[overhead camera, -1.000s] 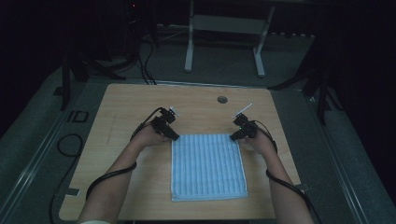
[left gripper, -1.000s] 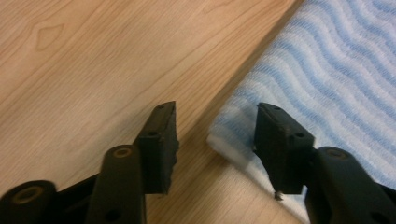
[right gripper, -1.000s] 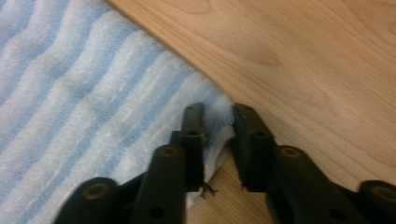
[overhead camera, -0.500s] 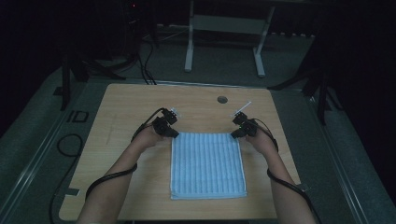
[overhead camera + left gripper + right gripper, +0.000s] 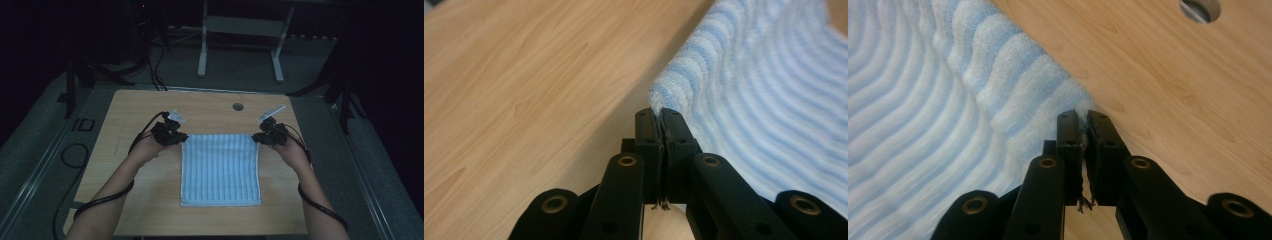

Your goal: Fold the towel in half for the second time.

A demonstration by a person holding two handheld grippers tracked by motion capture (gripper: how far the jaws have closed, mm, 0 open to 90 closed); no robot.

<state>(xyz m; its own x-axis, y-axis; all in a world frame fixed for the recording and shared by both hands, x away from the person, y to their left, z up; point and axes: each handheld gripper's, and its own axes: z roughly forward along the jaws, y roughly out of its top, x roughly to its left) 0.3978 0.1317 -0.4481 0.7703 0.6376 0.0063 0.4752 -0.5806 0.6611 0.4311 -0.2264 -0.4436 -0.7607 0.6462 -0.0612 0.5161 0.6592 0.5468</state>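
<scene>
- The table (image 5: 150, 210) is the biggest thing here. It fills the middle of the high view, and its bare wood is all around the towel. I think I work here because it is flat and gives the towel room to lie open.
- The towel (image 5: 220, 170) is next. It has blue and white stripes and lies flat in the middle of the table, a little to the right of the middle of the high view. Its two far corners are at the top of it in the picture, one at each of my claws.
- My left claw (image 5: 658, 116) comes after that. It is clamped tight on the far left corner of the towel. A bit of cloth is bunched up between the two black jaws. I hold only the corner, so the rest can hang free if I lift.
- My right claw (image 5: 1082, 117) is clamped the same way on the far right corner. White fluff pokes out between its jaws.
- I hold both corners at once, one on each side, so the top edge stays straight. I think this is for lifting or folding the towel evenly.
- The small round hole (image 5: 238, 106) in the table is the littlest thing. It sits above the towel in the high view, well apart from it.
</scene>
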